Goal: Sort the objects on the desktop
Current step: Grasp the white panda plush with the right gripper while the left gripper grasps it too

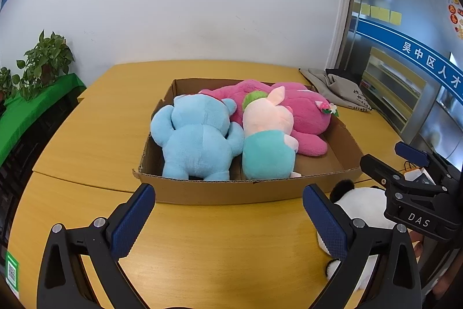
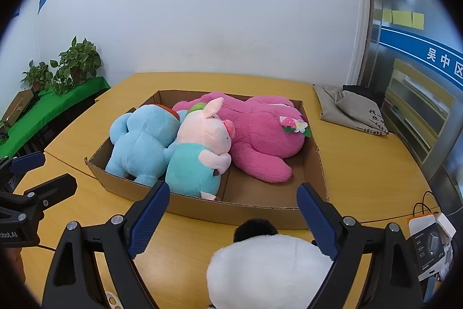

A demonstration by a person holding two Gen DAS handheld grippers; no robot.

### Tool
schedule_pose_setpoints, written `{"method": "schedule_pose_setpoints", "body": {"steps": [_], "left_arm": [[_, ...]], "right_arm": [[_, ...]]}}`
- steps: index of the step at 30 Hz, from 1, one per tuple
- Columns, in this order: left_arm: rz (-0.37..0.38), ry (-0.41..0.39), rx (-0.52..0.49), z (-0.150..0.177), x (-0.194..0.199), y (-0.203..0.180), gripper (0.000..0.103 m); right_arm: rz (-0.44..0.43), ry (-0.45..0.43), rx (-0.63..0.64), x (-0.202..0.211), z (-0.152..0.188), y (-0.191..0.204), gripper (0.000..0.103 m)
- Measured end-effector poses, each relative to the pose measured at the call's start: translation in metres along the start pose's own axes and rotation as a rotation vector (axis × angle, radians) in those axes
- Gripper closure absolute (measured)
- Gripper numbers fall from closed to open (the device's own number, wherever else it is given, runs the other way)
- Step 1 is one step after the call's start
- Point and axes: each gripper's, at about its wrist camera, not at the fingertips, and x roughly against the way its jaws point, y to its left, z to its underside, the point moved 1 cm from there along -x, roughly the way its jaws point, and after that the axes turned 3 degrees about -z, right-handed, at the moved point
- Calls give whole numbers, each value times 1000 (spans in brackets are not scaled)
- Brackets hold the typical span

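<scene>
Left gripper (image 1: pixel 228 219) jaws spread wide over bare wooden table (image 1: pixel 95 141), right gripper (image 2: pixel 233 217) jaws wide apart above a panda plush (image 2: pixel 266 268) lying outside the cardboard box (image 2: pixel 231 206), box holding blue bear (image 2: pixel 141 144), pink pig (image 2: pixel 202 152), magenta bear (image 2: pixel 260 132).
</scene>
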Motion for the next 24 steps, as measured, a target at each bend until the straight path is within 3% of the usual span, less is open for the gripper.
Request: {"method": "schedule_pose_setpoints", "body": {"steps": [9,12,14,18,24], "left_arm": [[37,22,-12,-2,-12,-13,0],[96,58,2,-2,-23,-20,0],[148,84,-3,-1,-31,-29,0],[356,192,-36,10,-63,-61,0],[532,317,-25,30,-109,-94,0]], "right_arm": [[-13,-7,-20,0,1,-11,13],[-28,-19,-27,6,3,-18,13],[-38,-29,-35,13,7,-29,13],[-47,-12,-51,25,34,-60,13],[-96,144,-65,17,105,-100,13]]}}
